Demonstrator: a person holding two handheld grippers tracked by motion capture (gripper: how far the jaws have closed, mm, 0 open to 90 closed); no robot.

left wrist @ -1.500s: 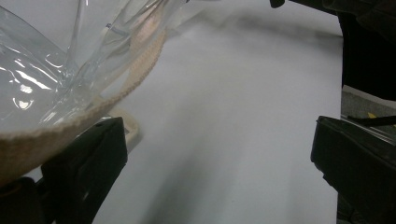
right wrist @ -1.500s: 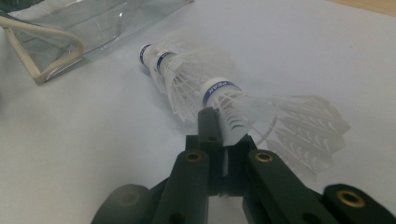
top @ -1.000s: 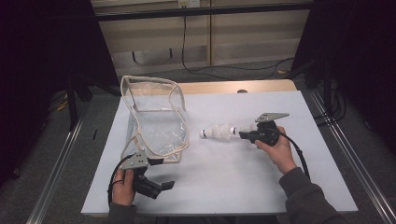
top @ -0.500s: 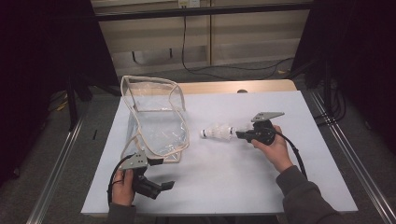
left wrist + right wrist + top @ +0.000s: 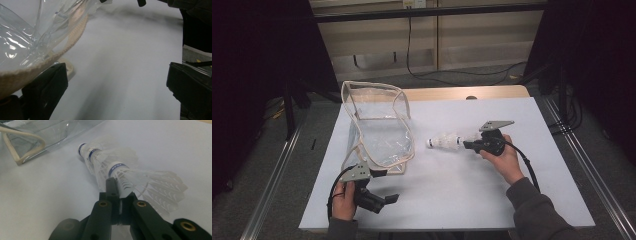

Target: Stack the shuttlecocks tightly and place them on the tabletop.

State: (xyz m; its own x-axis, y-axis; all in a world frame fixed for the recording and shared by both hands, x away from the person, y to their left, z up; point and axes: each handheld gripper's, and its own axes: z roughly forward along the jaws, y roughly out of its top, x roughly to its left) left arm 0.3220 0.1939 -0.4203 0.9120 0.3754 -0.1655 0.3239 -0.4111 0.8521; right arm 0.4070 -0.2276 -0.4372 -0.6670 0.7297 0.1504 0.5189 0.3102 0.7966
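Stack of shuttlecocks (image 5: 446, 141) lies mid-table, just right of the clear bag (image 5: 379, 125). Right gripper (image 5: 468, 145) jaws pinched on the feather skirt. Left gripper (image 5: 388, 186), near front-left corner, jaws wide, empty. Best to grip lightly, as feathers crush, & slide cork-first into bag mouth. White table (image 5: 532, 185), dark curtained room.

A white tabletop (image 5: 522, 200) carries a clear plastic pouch (image 5: 379, 127) with beige trim, lying toward its left edge. White shuttlecocks (image 5: 444, 142), nested in a row, sit near the middle, just beside the pouch.
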